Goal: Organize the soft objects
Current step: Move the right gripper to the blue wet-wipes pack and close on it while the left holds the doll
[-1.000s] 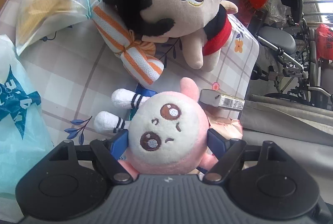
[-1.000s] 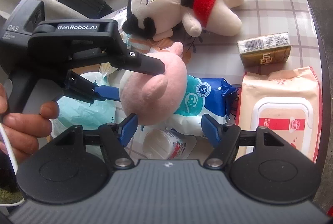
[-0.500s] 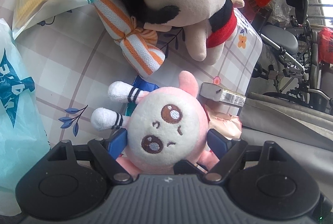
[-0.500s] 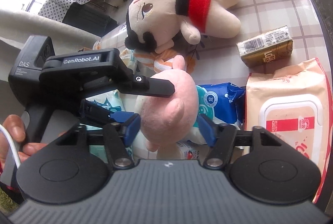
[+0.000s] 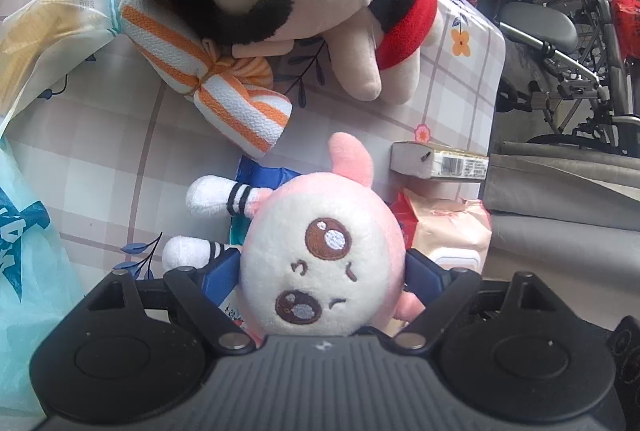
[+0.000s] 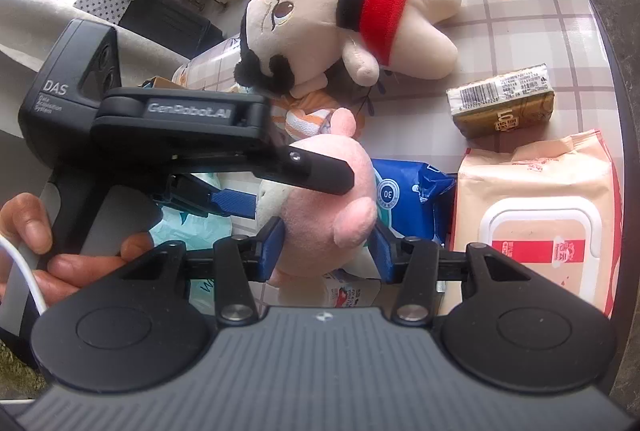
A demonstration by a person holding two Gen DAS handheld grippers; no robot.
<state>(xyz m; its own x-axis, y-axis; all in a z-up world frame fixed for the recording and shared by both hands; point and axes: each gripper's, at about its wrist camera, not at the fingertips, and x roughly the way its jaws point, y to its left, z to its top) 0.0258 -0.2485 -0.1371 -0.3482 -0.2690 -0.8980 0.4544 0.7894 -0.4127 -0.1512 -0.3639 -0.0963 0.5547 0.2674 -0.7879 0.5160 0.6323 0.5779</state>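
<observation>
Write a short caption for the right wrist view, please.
Two grippers meet on a pink plush toy above a cluttered checked table, a larger doll lying behind.

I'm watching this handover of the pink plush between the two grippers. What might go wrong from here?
The right gripper has just been closing its jaws on the body of the pink plush alone, while the left gripper has just been opening its jaws around the head. The soft toy may sag or slip onto the blue packet below.
</observation>
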